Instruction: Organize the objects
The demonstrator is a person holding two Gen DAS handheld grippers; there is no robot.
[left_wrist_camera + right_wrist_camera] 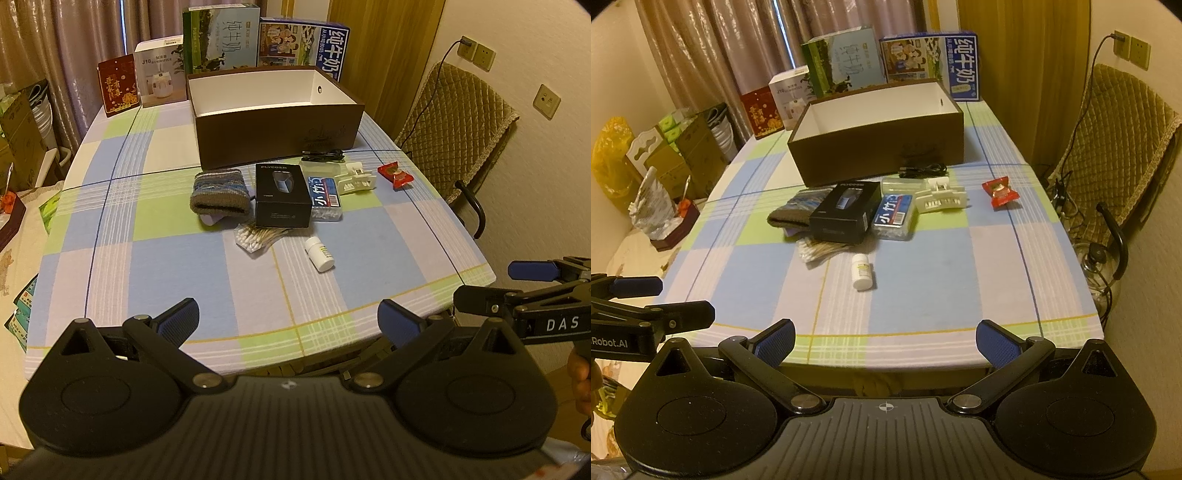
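Spreading across the room, a checked table (147,258) is standing before curtains (74,37). A brown box (277,140) is sitting far, showing bare white inside; small items including a pill bottle (320,254) are lying near it. Left gripper (288,321) and right gripper (885,338) are hovering wide open, holding nothing.

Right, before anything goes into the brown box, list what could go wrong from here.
1. The white pill bottle lies on its side, so it may roll when the fingers close on it.
2. The black box overlaps the bag of cotton swabs and sits tight against the blue-labelled case; lifting one may drag the others.
3. The black cable lies flat against the brown box, leaving little room to grip.
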